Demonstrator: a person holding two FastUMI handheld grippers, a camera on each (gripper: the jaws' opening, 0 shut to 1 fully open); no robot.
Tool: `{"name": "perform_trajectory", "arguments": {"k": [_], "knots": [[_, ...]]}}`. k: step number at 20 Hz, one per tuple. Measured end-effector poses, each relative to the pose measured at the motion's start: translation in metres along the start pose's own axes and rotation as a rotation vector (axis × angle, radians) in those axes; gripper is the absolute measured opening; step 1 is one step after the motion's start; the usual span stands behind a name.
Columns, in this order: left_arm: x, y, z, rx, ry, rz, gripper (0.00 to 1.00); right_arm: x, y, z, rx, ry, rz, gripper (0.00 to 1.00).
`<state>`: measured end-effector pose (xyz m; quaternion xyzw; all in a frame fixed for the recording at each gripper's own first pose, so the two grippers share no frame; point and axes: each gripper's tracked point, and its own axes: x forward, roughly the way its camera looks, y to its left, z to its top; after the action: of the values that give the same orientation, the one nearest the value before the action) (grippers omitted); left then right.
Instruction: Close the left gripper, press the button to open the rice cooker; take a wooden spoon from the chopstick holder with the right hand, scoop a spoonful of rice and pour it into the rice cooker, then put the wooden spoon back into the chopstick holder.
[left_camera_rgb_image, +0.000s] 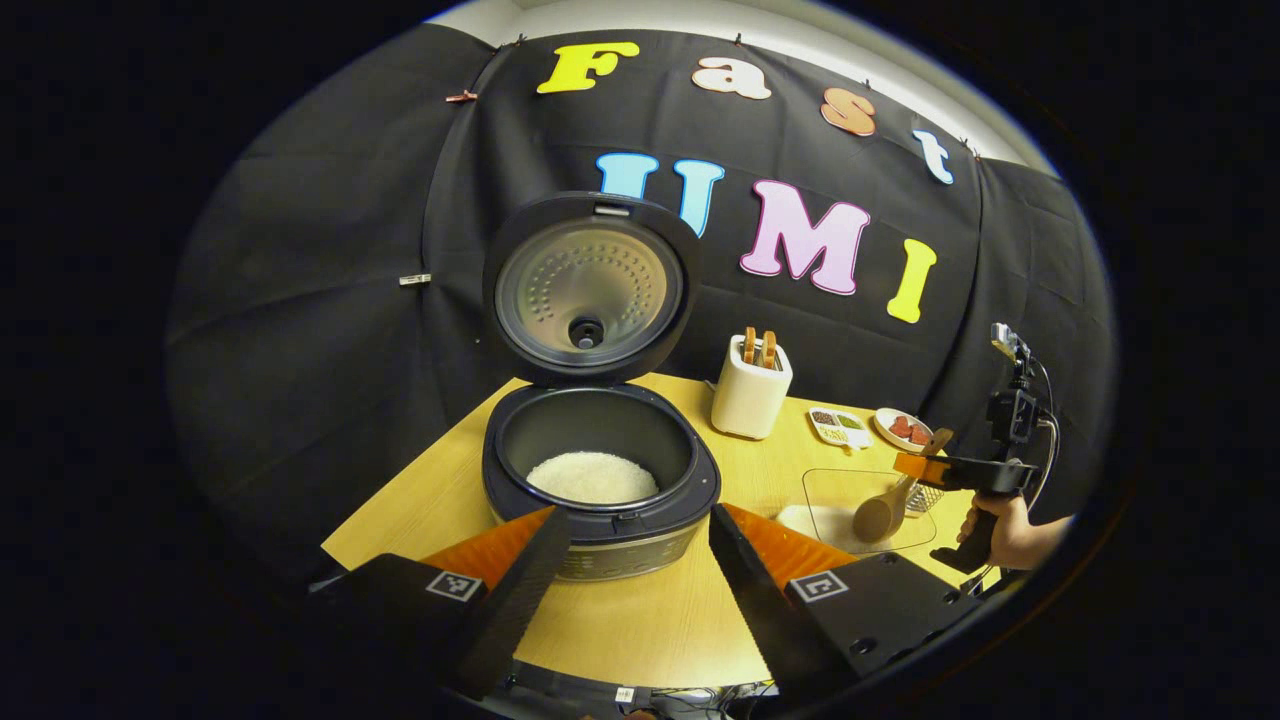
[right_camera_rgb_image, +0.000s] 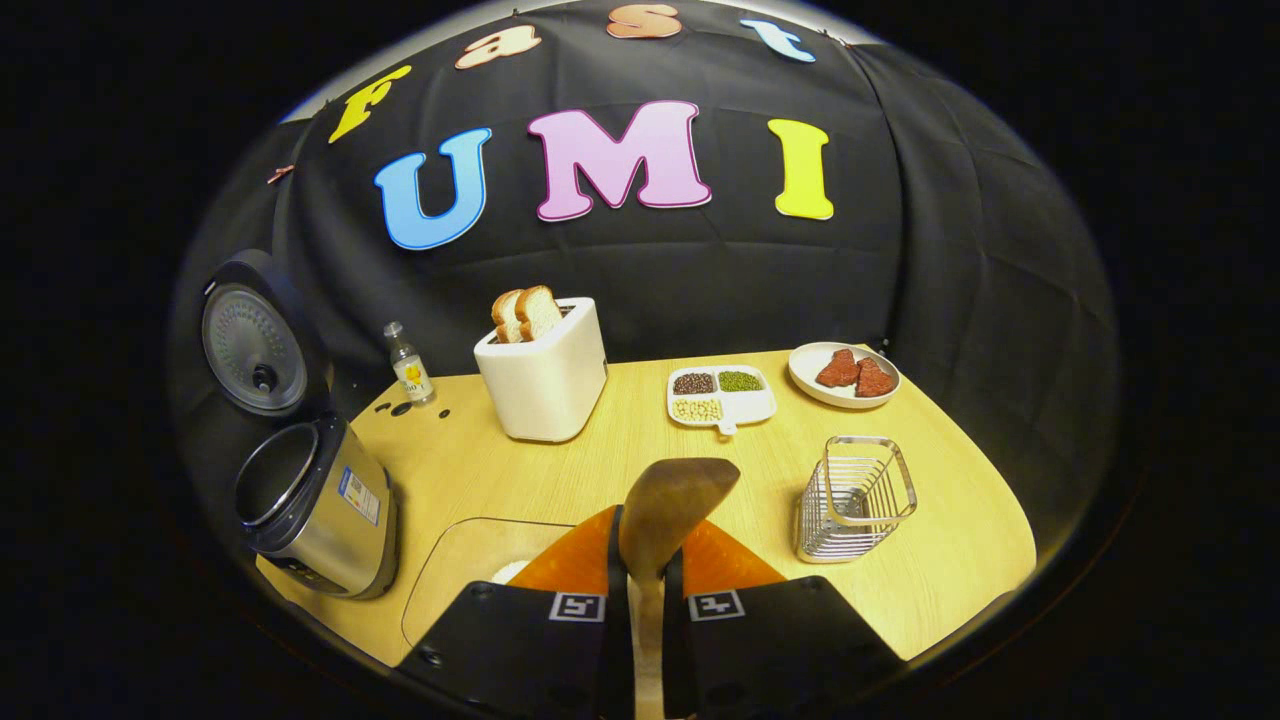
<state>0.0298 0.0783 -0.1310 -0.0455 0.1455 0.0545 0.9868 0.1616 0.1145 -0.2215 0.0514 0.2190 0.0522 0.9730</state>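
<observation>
Wooden spoon (right_camera_rgb_image: 665, 505) clamped by its handle in the right gripper (right_camera_rgb_image: 645, 580), bowl forward, over the clear rice container (right_camera_rgb_image: 470, 560). Left gripper (left_camera_rgb_image: 640, 560) spread wide, empty, facing the open rice cooker (left_camera_rgb_image: 600, 470). Wire holder (right_camera_rgb_image: 855, 495) just right on the bench (right_camera_rgb_image: 960, 560). Scooping step, probably; next: dip, lift level, carry to the cooker.

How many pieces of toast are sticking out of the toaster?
2. Both slices of toast stand side by side in the top of the white toaster, behind the wooden spoon. Any more, deeper inside the slots, would be hidden.
</observation>
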Motion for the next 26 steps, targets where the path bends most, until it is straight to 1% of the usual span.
{"name": "perform_trajectory", "arguments": {"k": [3, 5, 9, 15, 16, 17, 18, 19, 20, 21, 24, 26], "knots": [[-0.001, 0.005, -0.007, 0.001, 0.009, 0.006, 0.96, -0.001, 0.021, -0.018, 0.036, 0.039, 0.028, 0.16], [-0.002, 0.007, -0.01, -0.001, 0.015, 0.009, 0.96, -0.002, 0.029, -0.022, 0.067, 0.042, 0.032, 0.16], [-0.004, 0.008, -0.015, -0.012, 0.019, 0.008, 0.96, -0.008, 0.049, -0.03, 0.208, 0.087, 0.051, 0.16], [-0.005, 0.01, -0.016, -0.027, 0.016, 0.012, 0.96, -0.011, 0.067, -0.033, 0.333, 0.143, 0.076, 0.16], [-0.005, 0.011, -0.015, -0.026, 0.015, 0.012, 0.96, -0.012, 0.068, -0.034, 0.362, 0.153, 0.079, 0.16], [-0.006, 0.012, -0.016, -0.026, 0.016, 0.012, 0.96, -0.011, 0.068, -0.034, 0.387, 0.162, 0.079, 0.11], [-0.007, 0.013, -0.015, -0.027, 0.016, 0.012, 0.96, -0.013, 0.067, -0.035, 0.41, 0.171, 0.082, 0.16], [-0.007, 0.013, -0.016, -0.027, 0.015, 0.011, 0.96, -0.015, 0.066, -0.034, 0.431, 0.178, 0.085, 0.16], [-0.008, 0.013, -0.015, -0.025, 0.015, 0.01, 0.93, -0.016, 0.064, -0.034, 0.452, 0.184, 0.088, 0.16], [-0.008, 0.014, -0.015, -0.02, 0.012, 0.009, 0.96, -0.017, 0.062, -0.035, 0.476, 0.189, 0.09, 0.16], [-0.011, 0.015, -0.011, -0.005, 0.001, 0.007, 0.96, -0.027, 0.049, -0.034, 0.568, 0.2, 0.092, 0.16], [-0.013, 0.014, -0.006, 0.0, -0.01, 0.001, 0.96, -0.033, 0.036, -0.035, 0.639, 0.202, 0.072, 0.16]]}}
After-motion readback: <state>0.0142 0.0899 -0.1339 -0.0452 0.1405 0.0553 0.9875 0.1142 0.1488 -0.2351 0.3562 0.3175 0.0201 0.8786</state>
